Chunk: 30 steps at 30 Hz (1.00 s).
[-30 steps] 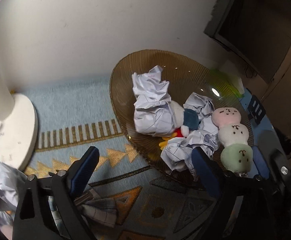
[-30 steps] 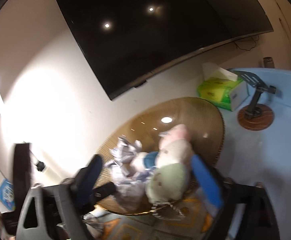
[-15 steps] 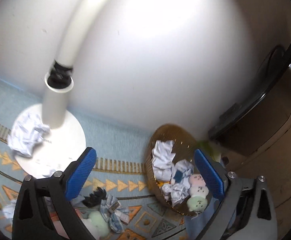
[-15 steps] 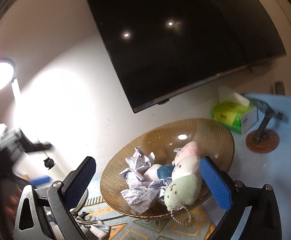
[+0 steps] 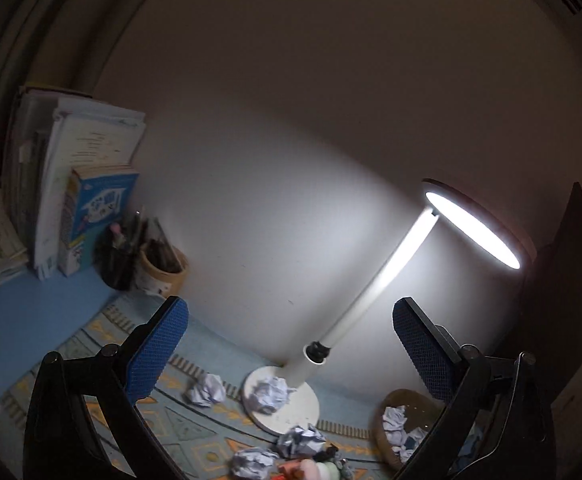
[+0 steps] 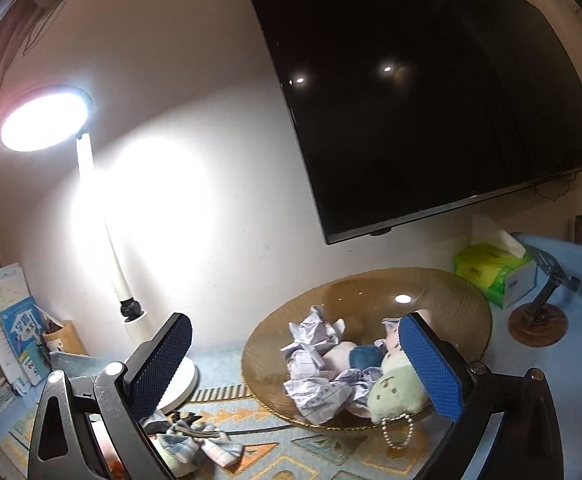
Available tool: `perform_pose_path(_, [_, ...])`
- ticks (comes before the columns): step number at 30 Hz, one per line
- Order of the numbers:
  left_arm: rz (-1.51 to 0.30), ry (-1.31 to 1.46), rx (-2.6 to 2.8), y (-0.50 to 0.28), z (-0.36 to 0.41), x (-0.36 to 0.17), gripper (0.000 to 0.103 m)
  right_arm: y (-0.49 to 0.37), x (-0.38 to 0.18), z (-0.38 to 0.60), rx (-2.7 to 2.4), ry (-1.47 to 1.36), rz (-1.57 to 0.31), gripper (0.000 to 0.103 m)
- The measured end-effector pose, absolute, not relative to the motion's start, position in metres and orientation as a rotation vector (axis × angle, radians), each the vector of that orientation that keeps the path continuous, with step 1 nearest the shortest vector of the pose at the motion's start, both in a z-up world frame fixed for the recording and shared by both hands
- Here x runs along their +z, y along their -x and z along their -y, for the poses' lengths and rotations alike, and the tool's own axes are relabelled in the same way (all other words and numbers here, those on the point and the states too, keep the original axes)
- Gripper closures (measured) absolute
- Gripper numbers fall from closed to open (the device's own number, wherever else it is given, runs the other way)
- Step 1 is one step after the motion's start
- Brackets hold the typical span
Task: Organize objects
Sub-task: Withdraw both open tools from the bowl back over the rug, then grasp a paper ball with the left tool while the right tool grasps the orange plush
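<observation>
I've pulled both grippers up and back from the amber bowl [image 6: 451, 292] within the last second. A second ago the left gripper [image 5: 291, 344] was right over the bowl's contents; now it looks from high up at the wall and the lit desk lamp [image 5: 471, 224], with the bowl [image 5: 401, 400] small at the lower right. The right gripper [image 6: 295, 356] had the three-ball plush [image 6: 395, 388] between its fingers; now that plush lies in the bowl among crumpled paper [image 6: 315, 332], its bead chain [image 6: 397, 432] hanging over the near rim. Both grippers are spread wide and carry nothing.

I read this as one deposit finished and the search for the next piece starting. Left outside the bowl: a paper ball [image 5: 207, 390] on the patterned mat [image 5: 179, 432], another paper wad [image 5: 269, 394] sitting on the lamp's round base [image 5: 303, 408], two more wads [image 5: 301, 438] nearer me beside a small plush toy [image 5: 315, 470] — and a checked cloth [image 6: 195, 446] under the right gripper.

Room for moving: the lamp's leaning stem [image 5: 379, 280] crosses the space between the left fingers, so going down for the wad on the base means keeping clear of it. Books [image 5: 91, 208] and pen cups [image 5: 159, 268] crowd the far left corner. On the right, the wall-mounted screen [image 6: 431, 100] overhangs the bowl's far side, with a tissue box [image 6: 491, 276] and a small stand [image 6: 539, 320] close by on the blue worktop [image 6: 579, 360]. The mat in front is the open ground.
</observation>
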State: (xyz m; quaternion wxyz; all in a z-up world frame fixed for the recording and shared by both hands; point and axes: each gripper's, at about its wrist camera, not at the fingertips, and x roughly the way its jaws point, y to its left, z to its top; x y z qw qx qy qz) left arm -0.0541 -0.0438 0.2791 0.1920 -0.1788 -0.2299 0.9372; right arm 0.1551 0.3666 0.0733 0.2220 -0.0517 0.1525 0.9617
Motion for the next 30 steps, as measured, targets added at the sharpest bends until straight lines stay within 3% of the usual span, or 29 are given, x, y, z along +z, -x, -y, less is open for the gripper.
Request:
perform_pose_path(3, [0.475,0.567,2.677,0.057,0.046,0.249,0.000,-0.153,0.071,-0.364,2.723,0.150,-0.532,0.000])
perform_pose_path(7, [0.269,0.872,2.653,0.073,0.025,0.166,0.000,-0.137,0.060,-0.358,2.854,0.273,-0.780,0.000])
perform_pose_path(12, [0.191,1.158,2.474,0.091,-0.003,0.079,0.001,-0.113,0.040,-0.349,2.977,0.512,-1.094,0.000])
perform_pose_path(17, [0.135,1.216,2.405,0.092,-0.032,0.051,0.000,-0.096,0.032,-0.329,3.137,0.719,-1.276,0.000])
perform_pose_path(20, [0.136,1.180,2.279,0.098,-0.052,0.048,0.000,-0.093,0.035,-0.301,3.244,0.806,-1.107,0.000])
perform_pose_path(27, [-0.005,1.227,2.182,0.105,-0.099,0.035,0.000,-0.085,0.020,-0.221,3.268,1.064,-0.331,0.000])
perform_pose_path(30, [-0.100,1.200,2.215,0.099,-0.113,0.029,0.000,-0.073,-0.001,-0.201,3.129,1.199,-0.115,0.000])
